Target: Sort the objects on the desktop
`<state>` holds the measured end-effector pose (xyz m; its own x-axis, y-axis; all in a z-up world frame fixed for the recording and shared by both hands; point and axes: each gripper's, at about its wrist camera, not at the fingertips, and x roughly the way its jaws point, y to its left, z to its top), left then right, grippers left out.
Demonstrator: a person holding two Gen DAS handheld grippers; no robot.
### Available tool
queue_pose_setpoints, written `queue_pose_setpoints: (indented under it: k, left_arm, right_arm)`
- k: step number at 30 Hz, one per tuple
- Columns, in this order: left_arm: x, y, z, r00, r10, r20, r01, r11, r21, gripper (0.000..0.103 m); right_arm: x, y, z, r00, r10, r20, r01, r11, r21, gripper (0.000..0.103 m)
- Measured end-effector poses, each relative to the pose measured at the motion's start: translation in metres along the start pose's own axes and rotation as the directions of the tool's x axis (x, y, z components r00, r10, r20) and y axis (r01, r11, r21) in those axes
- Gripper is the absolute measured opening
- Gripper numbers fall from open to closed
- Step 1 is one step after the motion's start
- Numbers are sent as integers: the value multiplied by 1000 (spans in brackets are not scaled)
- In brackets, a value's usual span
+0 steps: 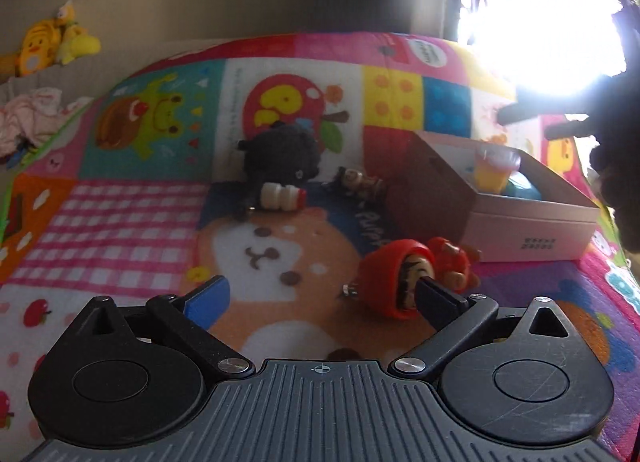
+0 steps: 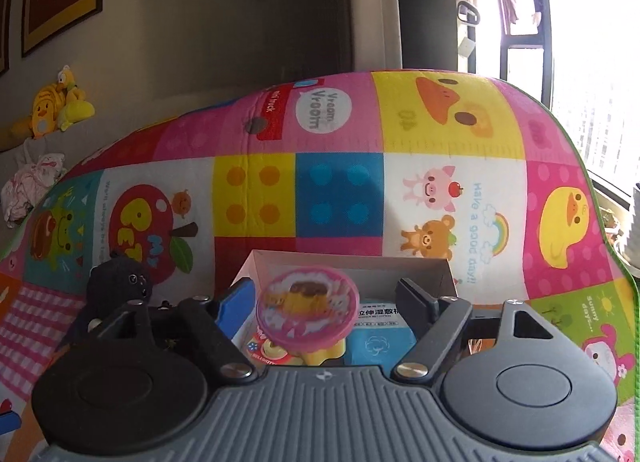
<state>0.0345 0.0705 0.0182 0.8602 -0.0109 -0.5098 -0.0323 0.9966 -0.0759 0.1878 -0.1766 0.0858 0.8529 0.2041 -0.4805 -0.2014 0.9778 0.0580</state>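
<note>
1. The colourful play mat (image 1: 120, 222) covers the whole surface under your hands.
2. The open box (image 1: 532, 218) sits on the mat. In it are a blue packet (image 2: 380, 342) and a pudding cup (image 2: 306, 312).
3. Your left tongs (image 1: 324, 298) are wide open and hold nothing. The right finger is just in front of the red doll (image 1: 394, 282), which lies on its side near the box.
4. Your right tongs (image 2: 324, 302) are open over the box. The pudding cup is between the fingers, but they do not press on it.
5. The black plush toy (image 1: 280, 158) lies farther back, with a small white bottle (image 1: 280, 196) beside it.
</note>
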Motion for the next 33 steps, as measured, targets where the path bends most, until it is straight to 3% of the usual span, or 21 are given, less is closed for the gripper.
queue_pose_setpoints:
  k: [2, 4, 7, 9, 14, 20, 25, 29, 31, 33]
  left_arm:
    - [2, 14, -3, 999, 45, 3, -45, 995, -84, 103]
    - [5, 31, -2, 999, 37, -14, -39, 980, -197, 103]
    - [3, 43, -5, 999, 42, 5, -39, 960, -279, 103]
    - [1, 46, -6, 999, 48, 19, -40, 953, -299, 103]
    - [-1, 44, -6, 999, 50, 21, -41, 954, -297, 103]
    - [1, 53, -8, 999, 47, 9, -41, 937, -348, 103]
    - [0, 62, -11, 998, 60, 3, -54, 911, -409, 103]
    - [0, 63, -11, 998, 58, 3, -51, 911, -410, 103]
    - [1, 62, -11, 998, 58, 2, -52, 911, -409, 103]
    - [4, 62, -10, 998, 56, -13, -56, 913, -403, 103]
  right_arm:
    - [-6, 6, -8, 999, 31, -20, -31, 999, -11, 79]
    - [-21, 18, -25, 998, 64, -29, -66, 996, -67, 83]
    - [-46, 39, -58, 990, 123, -65, -134, 973, -186, 88]
    - [-56, 51, -76, 980, 161, -113, -183, 956, -229, 89]
    - [-55, 76, -97, 960, 205, -190, -245, 945, -217, 103]
    - [-33, 111, -108, 939, 240, -245, -294, 932, -214, 103]
    - [-14, 128, -113, 944, 219, -248, -277, 933, -232, 103]
    - [-14, 126, -111, 941, 233, -244, -294, 922, -253, 102]
    - [-21, 121, -108, 912, 306, -274, -370, 901, -227, 102]
    - [-33, 114, -104, 859, 414, -301, -478, 860, -181, 102]
